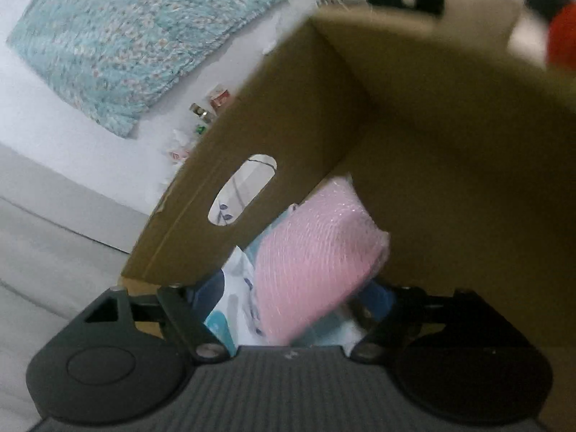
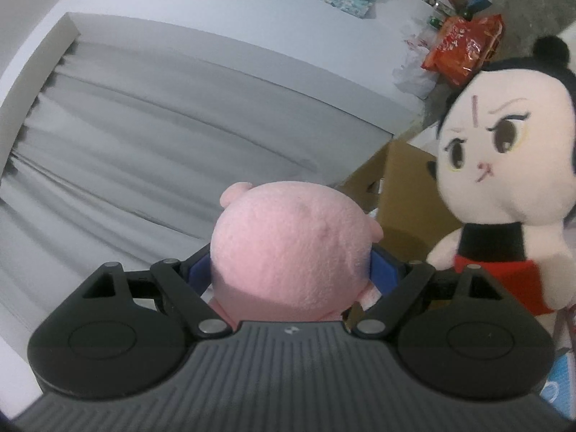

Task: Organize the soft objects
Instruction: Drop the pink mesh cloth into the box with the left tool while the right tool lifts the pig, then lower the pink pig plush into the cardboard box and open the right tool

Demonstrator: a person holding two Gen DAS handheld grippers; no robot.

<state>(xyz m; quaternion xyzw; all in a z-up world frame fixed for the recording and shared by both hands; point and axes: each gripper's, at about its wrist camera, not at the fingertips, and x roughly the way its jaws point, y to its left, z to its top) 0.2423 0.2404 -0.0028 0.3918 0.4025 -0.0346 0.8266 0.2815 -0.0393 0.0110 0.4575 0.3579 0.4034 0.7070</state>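
Boxing underway: your right gripper [image 2: 289, 270] clasps the pink plush [image 2: 291, 244], left gripper [image 1: 288, 298] released; carry it to the cardboard box [image 1: 432, 180].

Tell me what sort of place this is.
Most likely a bedroom: a bed with a grey sheet, a teal floral quilt spread on it, and a black-haired plush doll beside a cardboard box.
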